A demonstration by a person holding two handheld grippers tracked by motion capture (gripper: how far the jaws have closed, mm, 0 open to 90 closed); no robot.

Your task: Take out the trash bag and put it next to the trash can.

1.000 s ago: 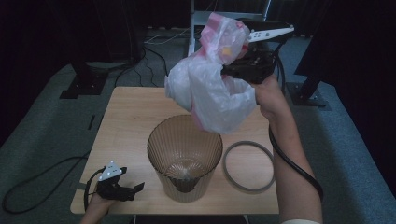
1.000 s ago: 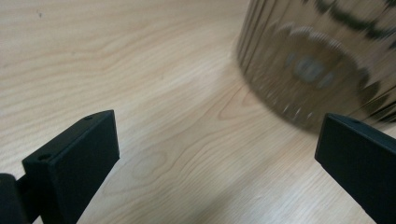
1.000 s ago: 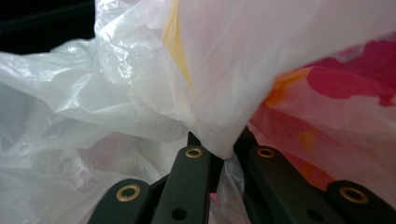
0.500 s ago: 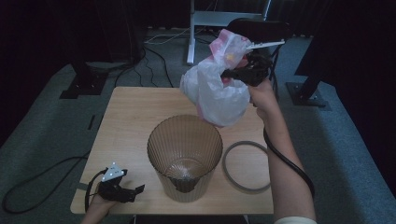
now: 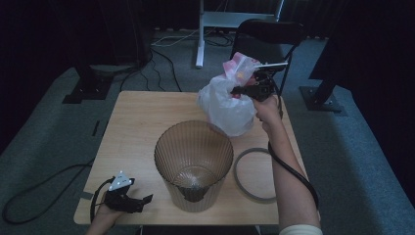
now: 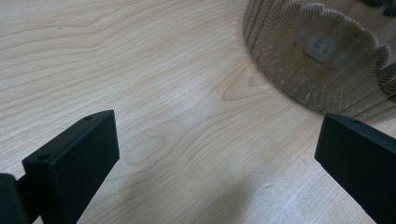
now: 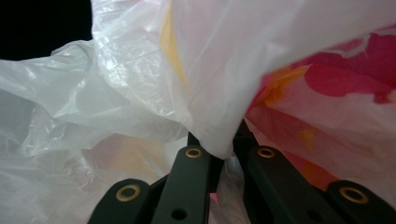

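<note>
A thin white plastic bag (image 5: 230, 105) with pink and yellow print hangs over the back right of the wooden table (image 5: 132, 127). My right gripper (image 5: 239, 89) is shut on its bunched top, and the film pinched between the black jaws shows close up as the bag (image 7: 219, 93) in the right gripper view. A ribbed translucent brown bin (image 5: 194, 164) stands upright at the table's front middle, its mouth bare. My left gripper (image 5: 146, 199) rests at the front left corner, open, with bare wood between its jaws (image 6: 210, 154); the bin's base (image 6: 322, 51) lies ahead of it to the right.
A grey ring (image 5: 254, 174) lies flat on the table to the right of the bin. Behind the table stand a dark chair (image 5: 271, 34) and a white stand (image 5: 200, 34). Black cables (image 5: 44, 181) run over the grey carpet at the left.
My right hand has come down and moved away from the camera with the bag, from high above the bin to low over the table's back right. The left gripper has stayed put.
</note>
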